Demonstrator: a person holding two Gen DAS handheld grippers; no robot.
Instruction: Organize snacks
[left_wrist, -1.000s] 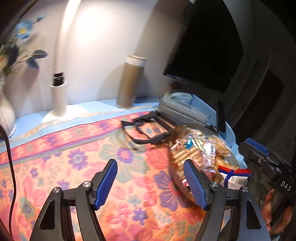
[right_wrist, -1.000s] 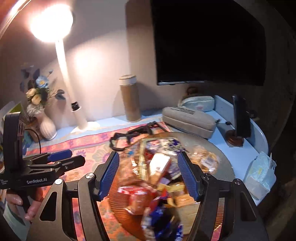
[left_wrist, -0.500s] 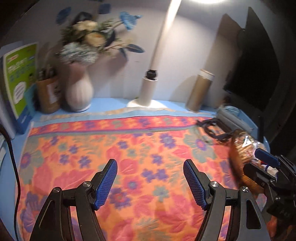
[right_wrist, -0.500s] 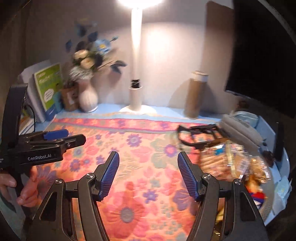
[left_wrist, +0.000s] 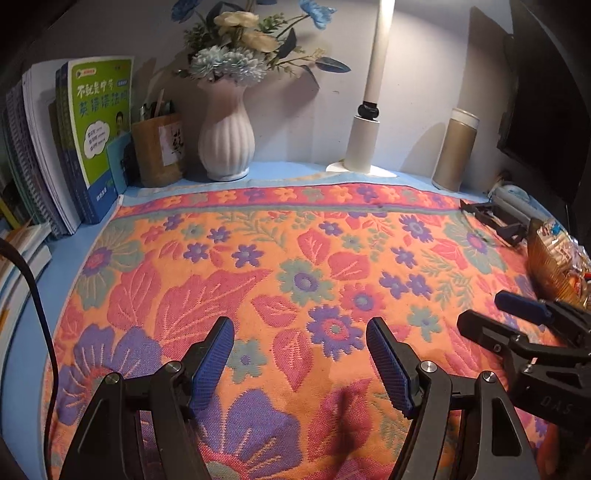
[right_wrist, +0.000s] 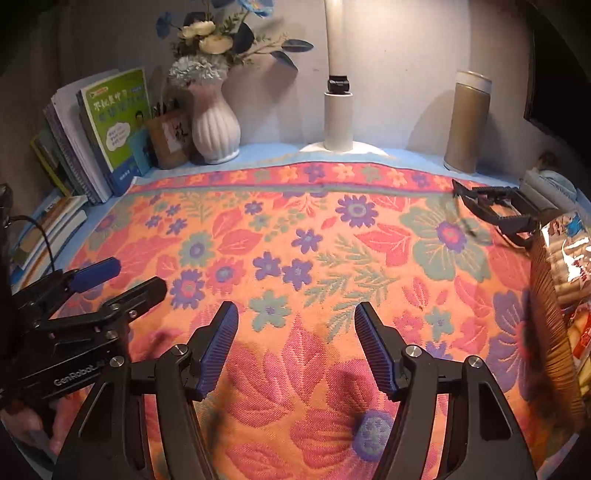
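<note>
At the far left, a stack of books (left_wrist: 48, 155) stands upright against the wall, the front one green-covered, with a brown pen holder (left_wrist: 159, 149) just beside it. Next along the wall stands a white ribbed vase (left_wrist: 226, 144) of artificial flowers, then the white lamp (left_wrist: 364, 147) on its round base, then a tan cylindrical flask (left_wrist: 455, 149) with a pale lid. A floral cloth (left_wrist: 295, 266) in orange, pink and purple covers most of the blue table (left_wrist: 22, 369). The left gripper (left_wrist: 300, 360) hangs over the near part of the cloth, pointing downward; its jaws are opening, the blue pads stand well apart and nothing lies between them. To its right, the right gripper (right_wrist: 295, 343) hangs over the same cloth, jaws parted and empty; each tool is seen from the other's camera, side by side and not touching. A person's hand (right_wrist: 33, 424) grasps the left tool's handle. A black folding frame (right_wrist: 495, 210) lies at the cloth's right rear. The snacks (right_wrist: 570, 258), wrapped packets, sit heaped in a round woven tray (right_wrist: 550, 317) at the far right edge, well clear of both grippers.
</note>
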